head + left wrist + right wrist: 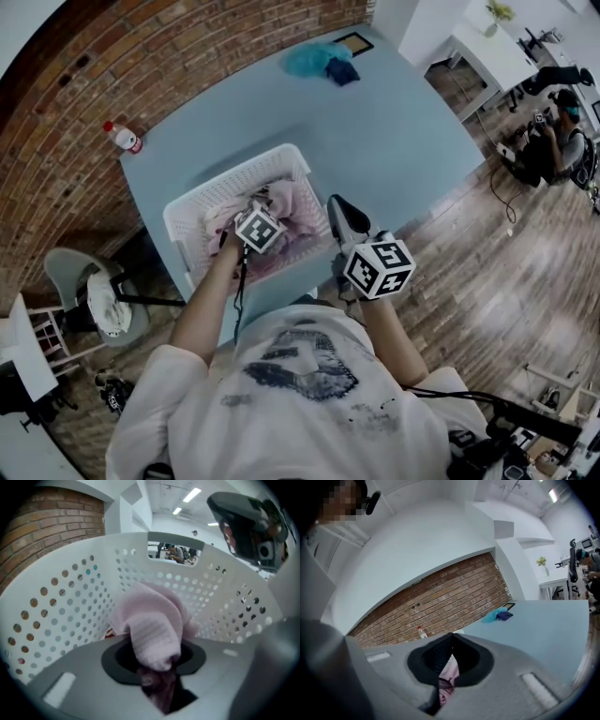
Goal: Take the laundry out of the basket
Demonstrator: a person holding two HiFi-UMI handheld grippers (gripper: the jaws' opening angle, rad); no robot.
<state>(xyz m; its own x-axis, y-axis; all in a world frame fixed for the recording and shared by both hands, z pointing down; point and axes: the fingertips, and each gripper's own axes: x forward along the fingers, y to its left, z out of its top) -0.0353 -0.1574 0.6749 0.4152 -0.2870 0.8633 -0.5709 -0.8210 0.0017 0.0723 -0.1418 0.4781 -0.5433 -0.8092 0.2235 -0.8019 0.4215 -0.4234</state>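
Laundry lies nearest the left gripper [157,663], whose jaws pinch a pink ribbed cloth [154,625] folded upward inside the white perforated plastic basket [70,602]; the right gripper [336,206], pressed together, hovers outside.

White perforated basket [65,620], pale pink ribbed cloth [154,630], perhaps dark-printed lower down.

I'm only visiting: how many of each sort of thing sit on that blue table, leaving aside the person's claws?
Laundry basket: 1
Heap of laundry in it, mostly pink, pieces not countable: 1
Bottle at the table's corner: 1
Loose cloths: 2, a teal cloth and a dark blue cloth
Dark-framed flat thing: 1
Total: 6
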